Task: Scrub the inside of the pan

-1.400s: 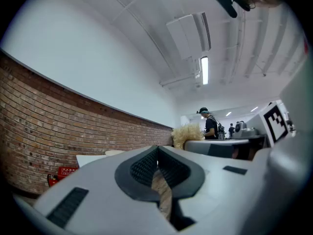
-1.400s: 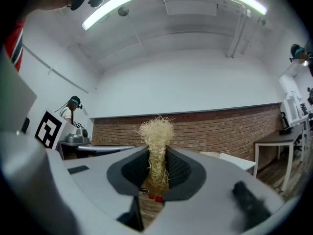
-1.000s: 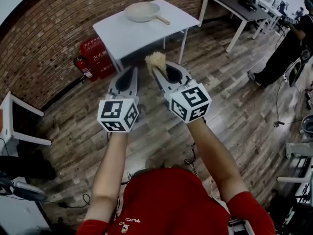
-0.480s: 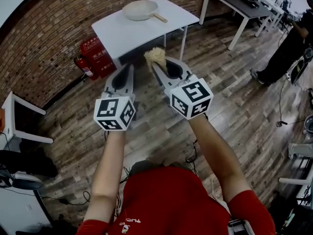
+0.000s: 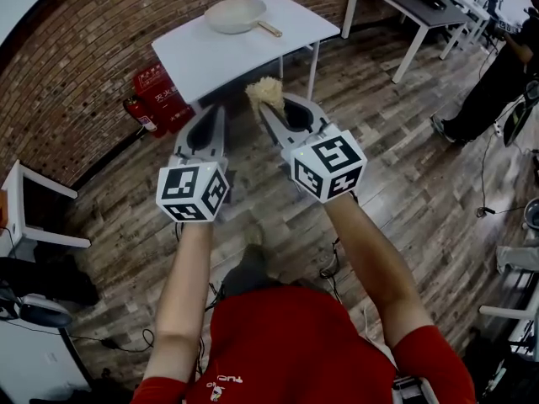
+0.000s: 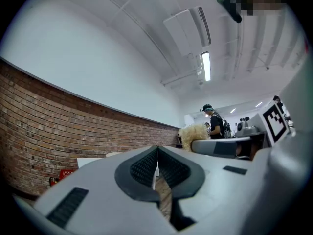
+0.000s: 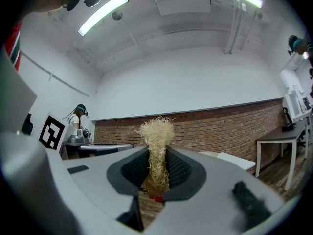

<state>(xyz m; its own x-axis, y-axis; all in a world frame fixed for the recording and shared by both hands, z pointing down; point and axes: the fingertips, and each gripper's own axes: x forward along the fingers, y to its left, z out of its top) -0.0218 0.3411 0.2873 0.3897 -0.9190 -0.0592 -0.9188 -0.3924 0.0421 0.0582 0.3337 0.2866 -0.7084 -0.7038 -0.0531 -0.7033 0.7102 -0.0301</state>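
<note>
A pale pan (image 5: pixel 235 14) with a wooden handle rests on a white table (image 5: pixel 253 53) well ahead of me. My right gripper (image 5: pixel 268 112) is shut on a straw-coloured scrubber (image 5: pixel 264 93), whose bushy tuft (image 7: pixel 156 132) sticks out past the jaw tips. My left gripper (image 5: pixel 217 116) is shut with nothing in it, held beside the right one. Both grippers hang in the air above the wooden floor, short of the table. In the right gripper view only the table's corner (image 7: pixel 234 159) shows.
A brick wall (image 5: pixel 84 49) runs behind the table. Red fire extinguisher boxes (image 5: pixel 160 95) stand at its foot. A dark desk (image 5: pixel 404 2) is at the far right with a person (image 5: pixel 497 82) near it. A white frame (image 5: pixel 34 209) stands at left.
The table and pan have slid slightly up and left in the head view, and the two grippers have shifted a little left with it. The scrubber stays held.
</note>
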